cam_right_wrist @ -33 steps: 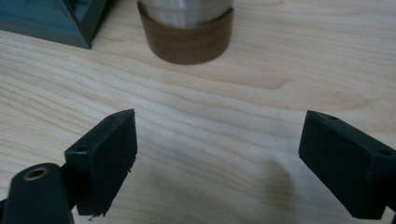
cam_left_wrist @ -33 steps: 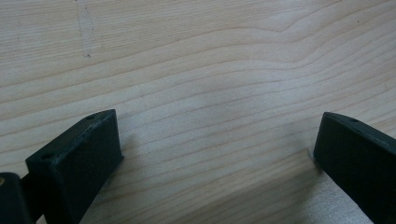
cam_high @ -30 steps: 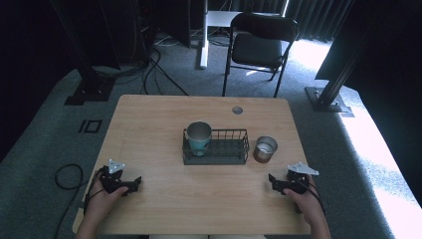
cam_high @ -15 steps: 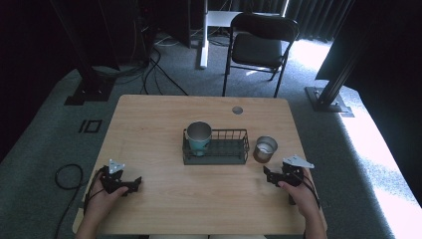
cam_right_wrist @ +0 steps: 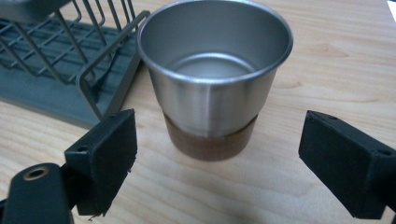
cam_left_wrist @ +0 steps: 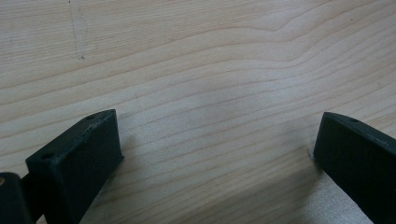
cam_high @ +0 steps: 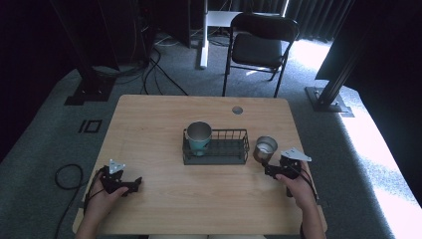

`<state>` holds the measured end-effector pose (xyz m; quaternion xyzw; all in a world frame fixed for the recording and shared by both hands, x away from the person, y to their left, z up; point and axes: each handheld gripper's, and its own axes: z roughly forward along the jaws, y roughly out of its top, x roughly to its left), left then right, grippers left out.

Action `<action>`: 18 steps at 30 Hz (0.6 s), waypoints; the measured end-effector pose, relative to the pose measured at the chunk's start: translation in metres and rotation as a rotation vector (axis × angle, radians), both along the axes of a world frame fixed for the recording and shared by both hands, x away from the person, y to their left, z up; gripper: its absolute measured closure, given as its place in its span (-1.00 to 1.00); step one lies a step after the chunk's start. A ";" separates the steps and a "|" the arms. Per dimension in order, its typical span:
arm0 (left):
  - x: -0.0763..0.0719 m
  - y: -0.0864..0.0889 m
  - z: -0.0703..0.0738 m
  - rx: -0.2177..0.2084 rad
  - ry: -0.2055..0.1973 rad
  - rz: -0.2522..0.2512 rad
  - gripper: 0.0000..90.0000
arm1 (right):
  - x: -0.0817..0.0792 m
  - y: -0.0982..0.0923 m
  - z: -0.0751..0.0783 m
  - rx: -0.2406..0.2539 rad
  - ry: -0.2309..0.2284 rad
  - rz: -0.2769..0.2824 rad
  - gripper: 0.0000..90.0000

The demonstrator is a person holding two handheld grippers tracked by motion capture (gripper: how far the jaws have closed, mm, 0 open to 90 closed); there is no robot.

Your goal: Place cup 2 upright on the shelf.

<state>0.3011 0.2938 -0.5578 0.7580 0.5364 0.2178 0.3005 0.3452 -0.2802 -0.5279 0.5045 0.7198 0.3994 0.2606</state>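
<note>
Right gripper (cam_right_wrist: 219,154) gapes wide around the steel cup (cam_right_wrist: 212,77) near the table's right edge; probably light, rigid, slick — grip its brown base band

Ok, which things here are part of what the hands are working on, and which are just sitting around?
In the job:
- right tongs, open, facing the brown-banded steel cup
- wire rack beside that cup
- teal-banded cup standing in the rack

Just about:
- left tongs, open over bare table
- folding chair
- floor cables

Cup (cam_high: 265,148) right of rack (cam_high: 216,152)
</note>
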 end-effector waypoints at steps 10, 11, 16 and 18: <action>0.000 0.000 0.000 -0.001 0.000 0.000 -0.97 | 0.009 0.005 0.007 0.001 -0.018 0.005 -0.75; 0.000 0.000 0.000 -0.002 -0.001 0.001 -0.97 | 0.010 0.005 0.007 0.001 -0.018 0.005 -0.75; 0.000 0.000 0.000 -0.002 -0.001 0.002 -0.97 | 0.016 0.007 0.008 0.006 -0.030 -0.003 -0.75; 0.000 0.000 0.000 -0.002 -0.001 0.002 -0.97 | 0.018 0.008 0.009 0.012 -0.031 -0.003 -0.75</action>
